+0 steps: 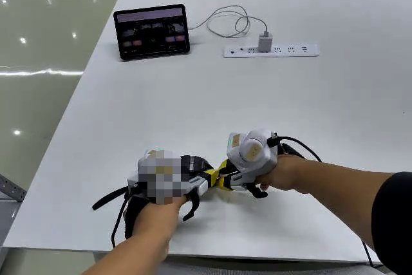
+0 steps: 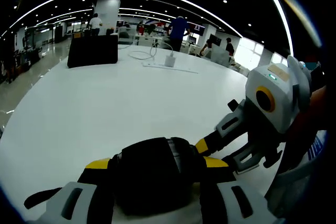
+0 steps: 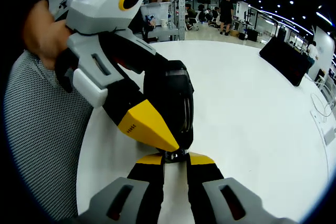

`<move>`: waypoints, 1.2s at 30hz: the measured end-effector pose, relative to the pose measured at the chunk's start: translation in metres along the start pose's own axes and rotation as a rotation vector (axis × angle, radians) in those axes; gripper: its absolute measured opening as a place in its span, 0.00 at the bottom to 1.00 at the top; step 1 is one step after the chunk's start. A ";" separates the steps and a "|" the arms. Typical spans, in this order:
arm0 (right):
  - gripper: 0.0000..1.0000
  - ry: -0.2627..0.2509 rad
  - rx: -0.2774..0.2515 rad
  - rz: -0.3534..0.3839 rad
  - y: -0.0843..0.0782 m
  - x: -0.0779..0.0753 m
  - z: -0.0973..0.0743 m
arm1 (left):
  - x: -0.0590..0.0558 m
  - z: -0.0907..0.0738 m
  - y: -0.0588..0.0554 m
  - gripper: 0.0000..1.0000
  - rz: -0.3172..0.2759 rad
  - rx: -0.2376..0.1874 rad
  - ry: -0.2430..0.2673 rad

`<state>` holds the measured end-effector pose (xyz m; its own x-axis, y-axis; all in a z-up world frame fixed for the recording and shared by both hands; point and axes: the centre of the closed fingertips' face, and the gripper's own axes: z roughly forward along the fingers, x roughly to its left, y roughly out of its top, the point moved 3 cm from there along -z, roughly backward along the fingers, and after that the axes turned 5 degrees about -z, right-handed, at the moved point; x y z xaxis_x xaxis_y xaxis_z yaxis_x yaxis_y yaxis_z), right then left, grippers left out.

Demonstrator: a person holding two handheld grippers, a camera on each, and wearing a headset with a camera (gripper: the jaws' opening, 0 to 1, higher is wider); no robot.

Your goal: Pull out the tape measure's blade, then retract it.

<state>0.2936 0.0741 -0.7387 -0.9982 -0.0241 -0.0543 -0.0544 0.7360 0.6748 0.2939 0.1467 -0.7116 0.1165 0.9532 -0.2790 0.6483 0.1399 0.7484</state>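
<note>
A black tape measure (image 1: 192, 165) sits near the front edge of the white table (image 1: 290, 101). My left gripper (image 1: 201, 175) is shut on its body; in the left gripper view the case (image 2: 152, 182) fills the gap between the yellow-tipped jaws of the left gripper (image 2: 155, 163). My right gripper (image 1: 225, 178) meets it from the right. In the right gripper view, the right gripper (image 3: 175, 157) is shut on the small metal blade tip right at the tape measure (image 3: 173, 98). Hardly any blade shows between case and tips. The left gripper's yellow finger (image 3: 147, 124) crosses in front.
A dark tablet (image 1: 152, 31) stands at the back left. A white power strip (image 1: 271, 50) with a charger and a looped cable (image 1: 228, 22) lies behind it to the right. The table's front edge runs just below both hands. People stand far off in the room.
</note>
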 end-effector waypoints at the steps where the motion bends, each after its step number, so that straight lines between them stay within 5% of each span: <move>1: 0.12 -0.001 0.000 -0.012 0.000 0.000 0.000 | 0.000 0.000 0.000 0.63 -0.002 0.004 -0.002; 8: 0.12 -0.008 0.003 0.008 0.000 0.000 -0.001 | 0.001 0.000 0.003 0.62 -0.017 0.062 -0.042; 15: 0.13 -0.005 -0.006 0.030 0.000 -0.001 -0.005 | 0.003 -0.003 0.007 0.64 -0.013 0.060 -0.057; 20: 0.15 -0.005 -0.004 0.038 -0.001 0.000 -0.007 | 0.014 -0.005 0.009 0.86 -0.009 0.063 -0.006; 25: 0.20 -0.001 -0.013 0.065 -0.001 0.000 -0.010 | 0.014 -0.007 0.010 1.00 -0.018 0.057 -0.018; 28: 0.25 0.000 -0.011 0.072 -0.002 -0.001 -0.012 | 0.004 -0.008 0.007 1.00 0.010 0.086 -0.089; 33: 0.37 0.020 -0.022 0.092 0.000 0.003 -0.016 | -0.005 -0.010 0.004 1.00 0.020 0.110 -0.137; 36: 0.39 0.018 -0.021 0.105 -0.001 0.003 -0.018 | -0.008 -0.013 0.000 1.00 0.075 0.137 -0.162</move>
<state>0.2902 0.0612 -0.7258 -0.9987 0.0401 0.0303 0.0500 0.7209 0.6912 0.2836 0.1424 -0.7018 0.2809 0.9023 -0.3270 0.7278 0.0218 0.6854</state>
